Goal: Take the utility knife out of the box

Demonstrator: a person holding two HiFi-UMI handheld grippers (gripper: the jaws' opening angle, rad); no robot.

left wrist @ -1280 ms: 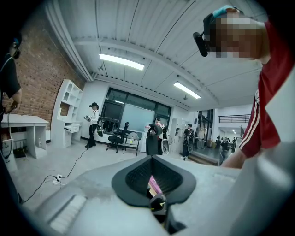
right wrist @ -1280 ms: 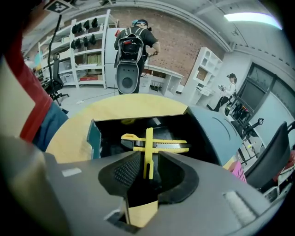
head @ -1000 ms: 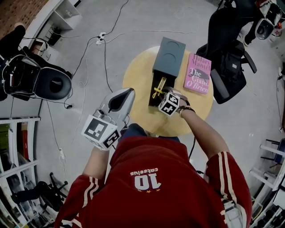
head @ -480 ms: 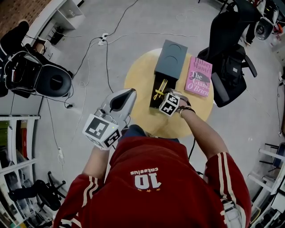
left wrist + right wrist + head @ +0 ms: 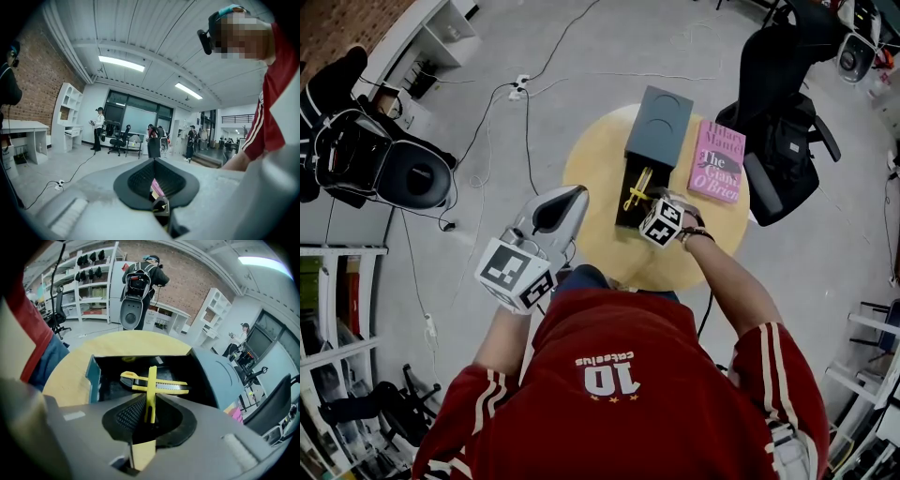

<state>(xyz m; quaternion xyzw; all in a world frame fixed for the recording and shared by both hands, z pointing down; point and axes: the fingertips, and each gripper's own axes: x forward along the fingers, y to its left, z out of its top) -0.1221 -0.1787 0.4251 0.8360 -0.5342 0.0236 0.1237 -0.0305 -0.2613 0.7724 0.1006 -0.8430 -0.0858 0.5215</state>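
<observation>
**A:** Where is the utility knife (image 5: 151, 399) sitting?

**B:** It is resting inside the open box (image 5: 93, 380) on the round table (image 5: 591, 159), crossing over a second knife (image 5: 171, 386). A pink book (image 5: 717, 157) is lying beside the box.

**A:** What are the grippers doing?

**B:** The right gripper (image 5: 149, 404) is pointing down into the box. Its jaws have just been closing and are pinching the knife's yellow end. The left gripper (image 5: 572, 195) is hovering off the table's edge, its jaws pressed together on nothing.
</observation>
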